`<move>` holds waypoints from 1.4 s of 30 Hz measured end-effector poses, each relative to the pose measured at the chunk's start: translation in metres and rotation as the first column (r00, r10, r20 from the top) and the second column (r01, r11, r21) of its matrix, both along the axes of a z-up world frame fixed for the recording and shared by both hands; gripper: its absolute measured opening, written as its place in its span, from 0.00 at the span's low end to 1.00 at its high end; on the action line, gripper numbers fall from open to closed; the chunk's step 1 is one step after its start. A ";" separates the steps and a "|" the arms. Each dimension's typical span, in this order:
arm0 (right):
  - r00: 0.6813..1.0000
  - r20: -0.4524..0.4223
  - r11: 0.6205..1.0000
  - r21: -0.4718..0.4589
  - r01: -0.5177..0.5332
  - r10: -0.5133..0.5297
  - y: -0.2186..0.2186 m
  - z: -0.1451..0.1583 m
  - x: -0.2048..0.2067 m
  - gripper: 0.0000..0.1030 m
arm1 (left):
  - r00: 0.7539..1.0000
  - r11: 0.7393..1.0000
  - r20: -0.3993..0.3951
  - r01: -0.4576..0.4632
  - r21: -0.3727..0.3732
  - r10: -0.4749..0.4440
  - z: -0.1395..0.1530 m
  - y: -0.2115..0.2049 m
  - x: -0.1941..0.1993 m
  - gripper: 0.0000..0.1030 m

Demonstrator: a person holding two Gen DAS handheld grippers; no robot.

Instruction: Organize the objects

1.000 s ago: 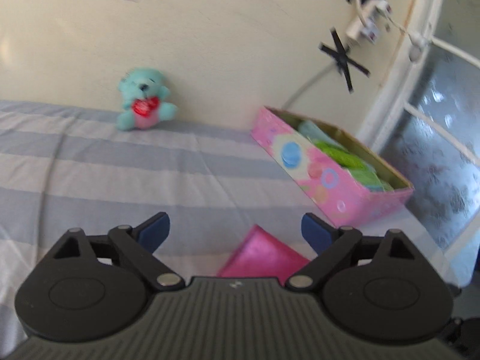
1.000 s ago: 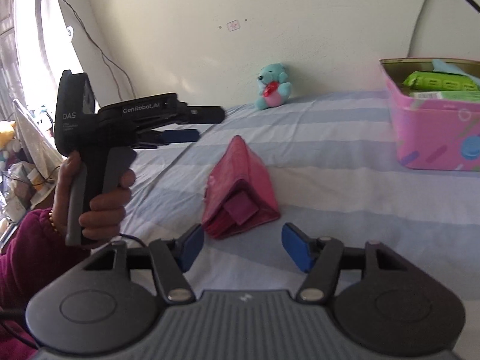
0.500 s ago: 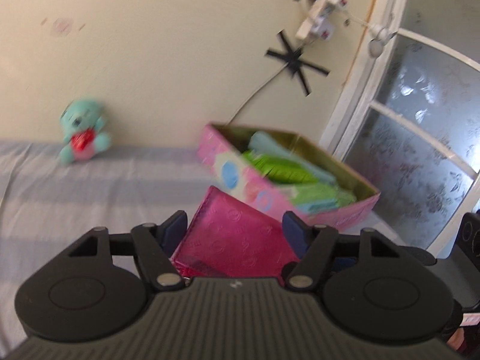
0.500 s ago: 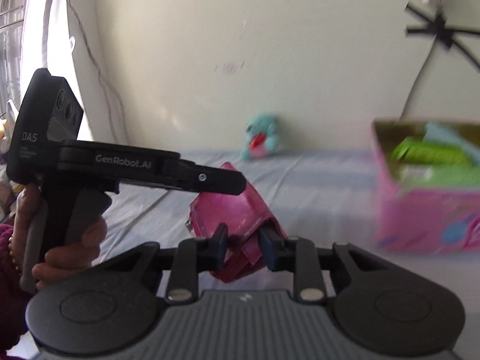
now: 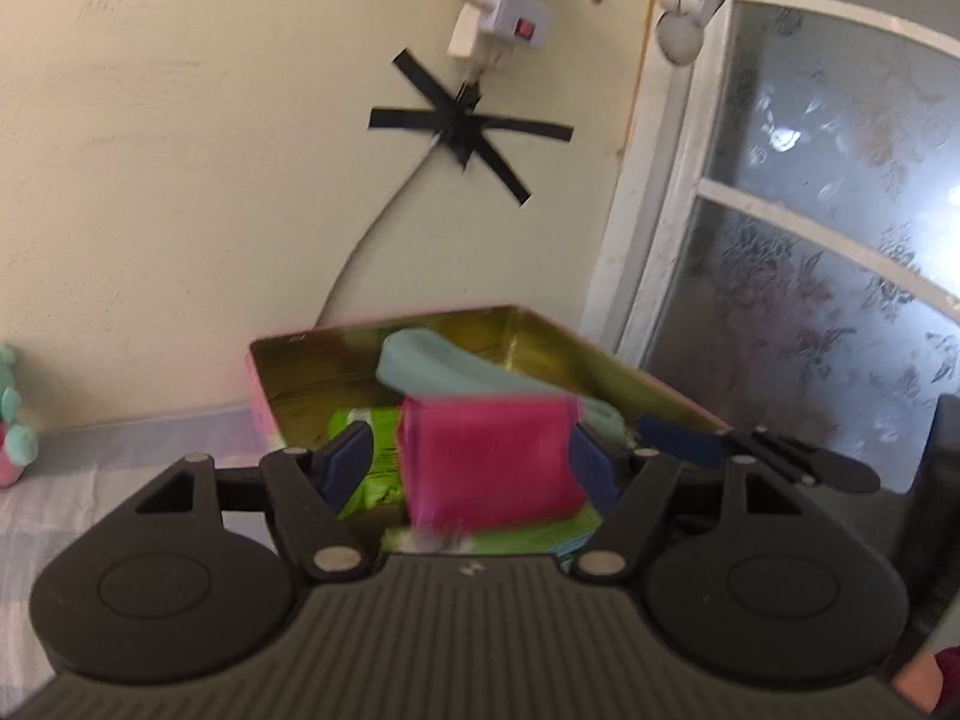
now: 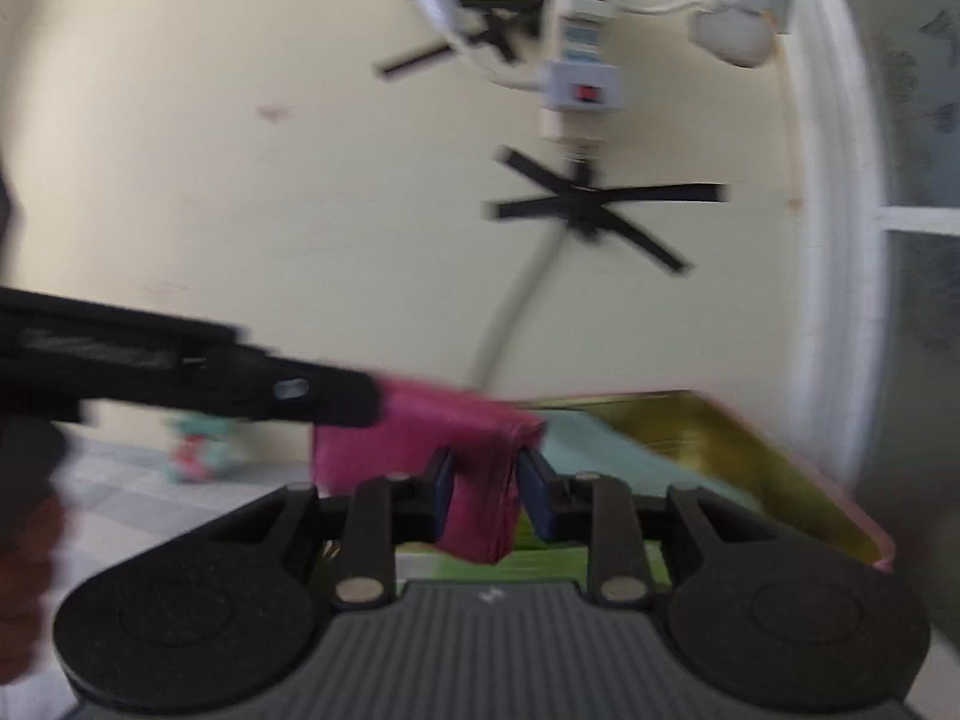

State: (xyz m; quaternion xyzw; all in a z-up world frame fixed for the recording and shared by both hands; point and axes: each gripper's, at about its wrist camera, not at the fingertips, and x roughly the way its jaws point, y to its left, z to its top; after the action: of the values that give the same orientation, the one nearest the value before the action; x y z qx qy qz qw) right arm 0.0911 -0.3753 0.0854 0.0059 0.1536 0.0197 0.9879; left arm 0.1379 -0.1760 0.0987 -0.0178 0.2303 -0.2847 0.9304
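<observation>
Left wrist view: left gripper (image 5: 468,465) standing about half open, having just eased a touch wider, with the pink pouch (image 5: 489,462) between the blue pads. Right-hand pad up against the pouch's edge. Left-hand pad showing a sliver of green pack (image 5: 366,480) between itself and the pouch, so whether that side actually presses cannot be told through the blur. Pouch at centre frame, long axis running left to right across the fingers, raised over the open pink box (image 5: 267,414), whose gold inside fills the middle band just beyond. Already in the box: green packs low, and a teal item (image 5: 444,369) toward the back wall. At right of centre, the right gripper's blue finger (image 5: 684,449) reaching in toward the pouch's right end.

Right wrist view: right gripper (image 6: 483,489) nearly closed, pinching a fold of the pouch (image 6: 474,480) at lower centre. Just loosened slightly, yet pads pressed on the fabric on both sides. Rest of the pouch stretching up and left from the pinch, where a black finger (image 6: 324,396) of the left gripper overlaps its upper left corner. Box rim (image 6: 810,480) at lower right, its opening directly behind and below the pinch.

Probably a matter of going down, not forward: pouch over the opening, needing a short lowering onto the packs, flat along its long axis.
</observation>
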 end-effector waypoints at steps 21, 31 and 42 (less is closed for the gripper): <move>0.943 -0.055 0.928 0.209 -0.310 0.327 0.100 -0.027 -0.073 0.52 | 0.875 0.864 0.002 -0.479 0.155 0.485 -0.056 0.199 -0.059 0.76; 0.868 -0.257 0.889 0.297 -0.348 0.425 0.150 -0.068 -0.065 0.52 | 0.802 0.806 -0.091 -0.584 0.090 0.591 -0.080 0.251 -0.057 0.76; 0.870 -0.291 0.883 0.378 -0.277 0.398 0.137 -0.075 -0.055 0.52 | 0.811 0.817 -0.102 -0.575 0.041 0.576 -0.083 0.257 -0.064 0.76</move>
State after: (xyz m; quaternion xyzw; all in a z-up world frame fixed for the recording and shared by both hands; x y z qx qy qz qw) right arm 0.0366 -0.2388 0.0102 0.1444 0.3254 0.2178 0.9088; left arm 0.0736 0.0808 0.0161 -0.0983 0.2661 0.0123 0.9589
